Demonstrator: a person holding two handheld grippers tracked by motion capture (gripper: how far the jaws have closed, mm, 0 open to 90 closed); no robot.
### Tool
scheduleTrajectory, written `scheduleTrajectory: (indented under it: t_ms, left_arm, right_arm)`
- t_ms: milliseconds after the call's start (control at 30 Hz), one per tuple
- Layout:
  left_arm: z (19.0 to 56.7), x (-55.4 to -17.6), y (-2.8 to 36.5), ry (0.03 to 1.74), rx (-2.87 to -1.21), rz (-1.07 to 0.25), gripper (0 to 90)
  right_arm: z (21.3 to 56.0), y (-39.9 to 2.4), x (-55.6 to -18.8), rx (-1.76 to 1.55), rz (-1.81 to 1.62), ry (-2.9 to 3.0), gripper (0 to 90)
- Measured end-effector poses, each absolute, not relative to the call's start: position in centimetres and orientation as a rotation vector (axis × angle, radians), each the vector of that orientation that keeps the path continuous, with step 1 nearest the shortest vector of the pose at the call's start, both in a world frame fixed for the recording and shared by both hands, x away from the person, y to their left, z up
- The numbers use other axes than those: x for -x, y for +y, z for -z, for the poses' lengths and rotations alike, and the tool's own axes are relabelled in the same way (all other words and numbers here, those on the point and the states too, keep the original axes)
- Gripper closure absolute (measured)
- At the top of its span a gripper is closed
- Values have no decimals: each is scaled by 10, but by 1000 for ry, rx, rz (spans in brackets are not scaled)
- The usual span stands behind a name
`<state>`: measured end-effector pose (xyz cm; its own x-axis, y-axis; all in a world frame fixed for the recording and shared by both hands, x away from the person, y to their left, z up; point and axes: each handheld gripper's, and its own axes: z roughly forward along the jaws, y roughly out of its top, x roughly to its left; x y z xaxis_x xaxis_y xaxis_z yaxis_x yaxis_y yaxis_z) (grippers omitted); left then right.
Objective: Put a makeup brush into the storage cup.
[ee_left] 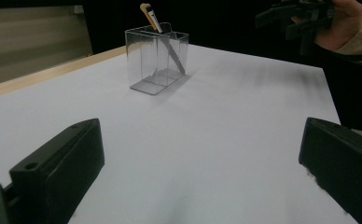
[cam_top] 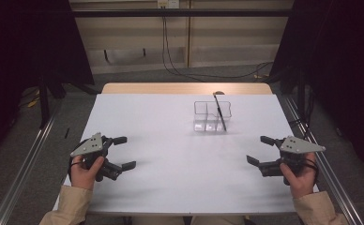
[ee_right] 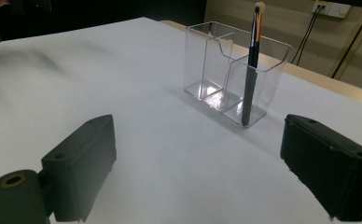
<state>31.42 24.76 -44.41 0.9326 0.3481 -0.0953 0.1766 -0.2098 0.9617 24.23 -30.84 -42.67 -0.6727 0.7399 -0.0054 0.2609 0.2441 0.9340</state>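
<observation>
We look down on a white surface [cam_top: 170,178] with a person seated at its near edge, sleeves and hands coming in from the bottom. Each hand holds a two-jaw tool low over the surface, one at either side, well apart from each other.

The left tool [cam_top: 125,152] sits at the near left. Its jaws stand wide apart with nothing between them; in the left gripper view we see bare white surface in the gap.

The right tool [cam_top: 260,150] sits at the near right, its jaws likewise spread wide and holding nothing. In the right gripper view the two black jaws frame empty surface.

Between the two tools and farther from the person stands a clear plastic holder [cam_top: 200,108], toward the far right part of the surface and near its back edge. It is upright, a see-through box split into compartments. We see it in the left gripper view [ee_left: 144,60] and in the right gripper view [ee_right: 207,65] too, apart from both tools.

A brush [cam_top: 219,112] stands in the holder, in the end compartment on the right as seen from above. It leans, with its dark handle down in the compartment and its pale tip sticking out above the rim. The right gripper view shows the brush [ee_right: 250,79] with an orange band just below the tip; the left gripper view shows the brush [ee_left: 163,37] tilted.

Neither tool touches the holder or the brush.
</observation>
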Motion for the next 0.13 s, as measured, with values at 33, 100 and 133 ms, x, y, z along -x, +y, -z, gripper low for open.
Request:
scheduleTrajectory:
  t_ms: [33, 100, 133]
  left_arm:
    - [444, -314, 247, 392, -1792, -164, 1]
    - [444, -315, 247, 393, -1790, -165, 0]
    - [444, -315, 247, 389, -1791, -162, 1]
  right_arm:
    - [427, -309, -242, -912, -1424, 2070, 102]
    - [427, -309, -242, -913, -1423, 2070, 102]
    - [427, -309, -241, -912, -1423, 2072, 102]
